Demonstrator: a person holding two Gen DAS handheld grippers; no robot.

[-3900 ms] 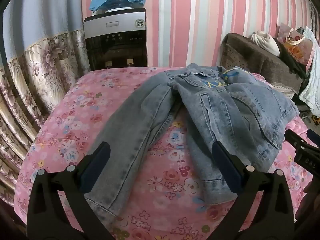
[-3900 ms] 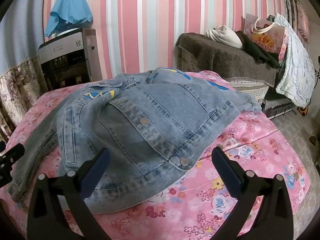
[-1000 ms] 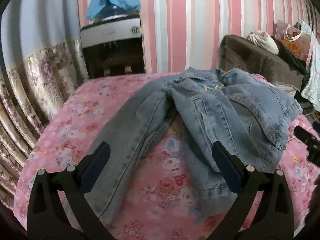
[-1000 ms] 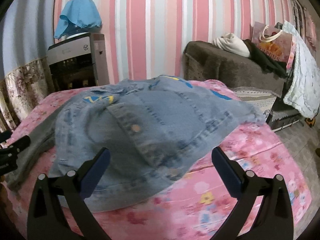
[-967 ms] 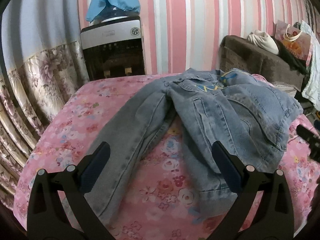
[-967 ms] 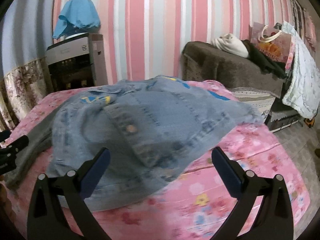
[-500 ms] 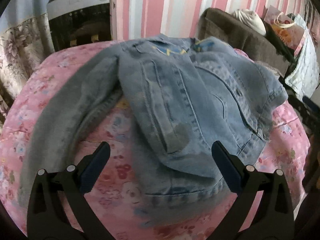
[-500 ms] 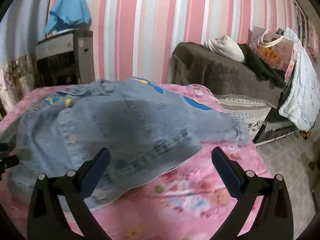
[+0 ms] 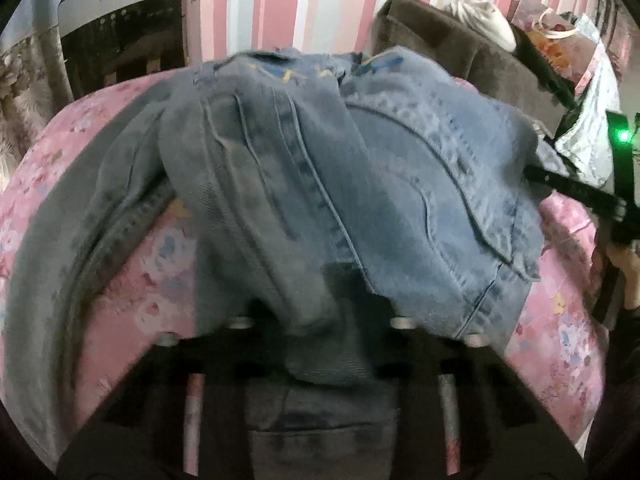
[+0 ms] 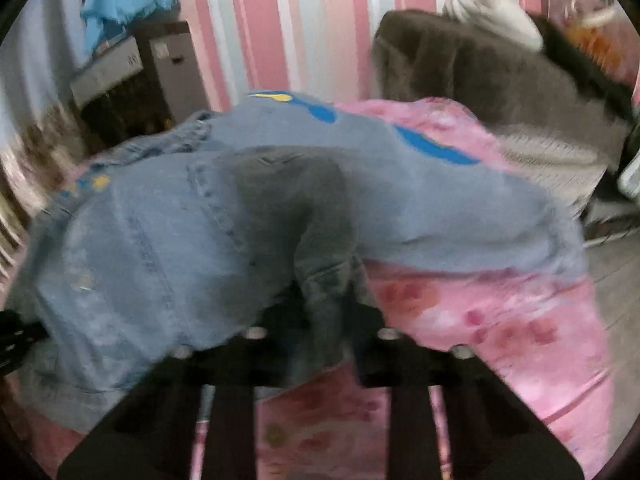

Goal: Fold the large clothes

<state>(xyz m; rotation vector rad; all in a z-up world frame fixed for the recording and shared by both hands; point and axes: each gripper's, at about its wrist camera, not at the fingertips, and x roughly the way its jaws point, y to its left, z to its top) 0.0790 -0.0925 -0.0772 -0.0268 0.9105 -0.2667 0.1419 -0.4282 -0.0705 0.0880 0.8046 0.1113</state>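
Observation:
A light blue denim jacket lies crumpled on a pink floral bed cover; one sleeve trails to the left. My left gripper is shut on the jacket's near hem, with denim bunched between the fingers. In the right wrist view the same jacket shows blue and yellow patches at the back. My right gripper is shut on a fold of the jacket's hem near the bed's right side. The right gripper also shows at the right edge of the left wrist view.
A water dispenser under a blue cloth stands at the back left. A brown covered sofa with bags and clothes stands at the back right. Floral curtains hang at the left. The floor lies to the right of the bed.
Both grippers have moved forward and down onto the jacket and closed on its hem. They stood open above the bed before.

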